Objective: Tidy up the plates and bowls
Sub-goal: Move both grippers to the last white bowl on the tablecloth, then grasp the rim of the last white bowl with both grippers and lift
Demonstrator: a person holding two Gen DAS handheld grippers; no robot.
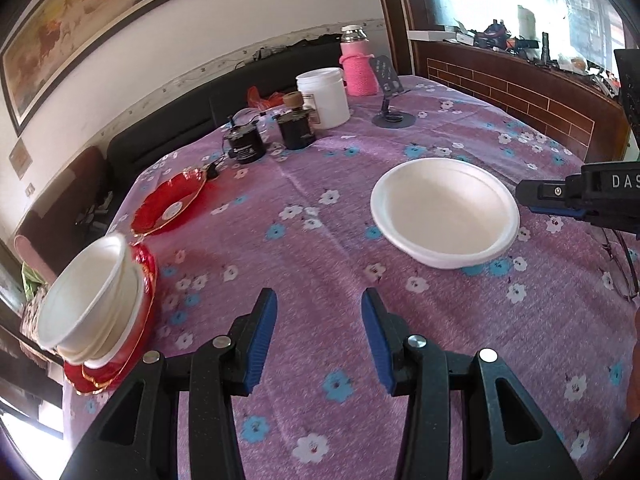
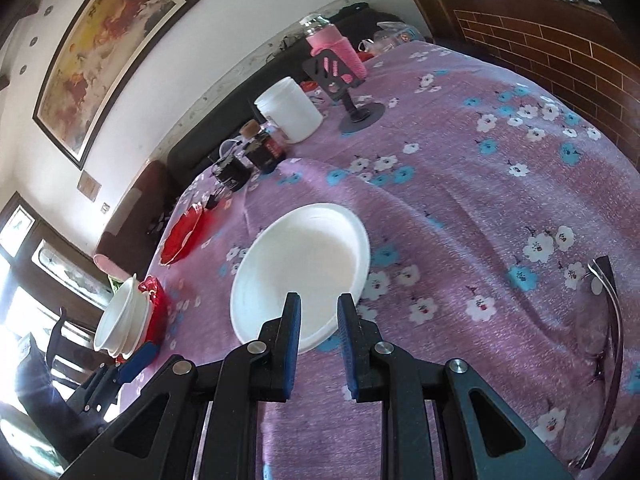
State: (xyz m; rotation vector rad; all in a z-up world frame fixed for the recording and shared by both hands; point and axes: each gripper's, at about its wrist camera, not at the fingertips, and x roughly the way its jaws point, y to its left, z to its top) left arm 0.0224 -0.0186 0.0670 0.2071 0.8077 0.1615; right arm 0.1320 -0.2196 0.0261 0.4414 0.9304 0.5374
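A single white foam bowl [image 1: 444, 212] sits on the purple flowered tablecloth; it also shows in the right wrist view [image 2: 300, 276]. My right gripper [image 2: 319, 318] is open, its fingers straddling the bowl's near rim; in the left wrist view it [image 1: 532, 196] sits just right of the bowl. A stack of white bowls [image 1: 88, 300] rests on red plates [image 1: 120, 364] at the table's left edge. A lone red plate [image 1: 170, 202] lies farther back. My left gripper [image 1: 319, 320] is open and empty above bare cloth.
At the back stand a white tub [image 1: 324, 96], a pink-sleeved bottle [image 1: 358, 66], a phone stand [image 1: 390, 88] and dark jars [image 1: 296, 126]. Eyeglasses [image 2: 600, 344] lie at the right. A brick-faced counter [image 1: 520, 92] borders the far right.
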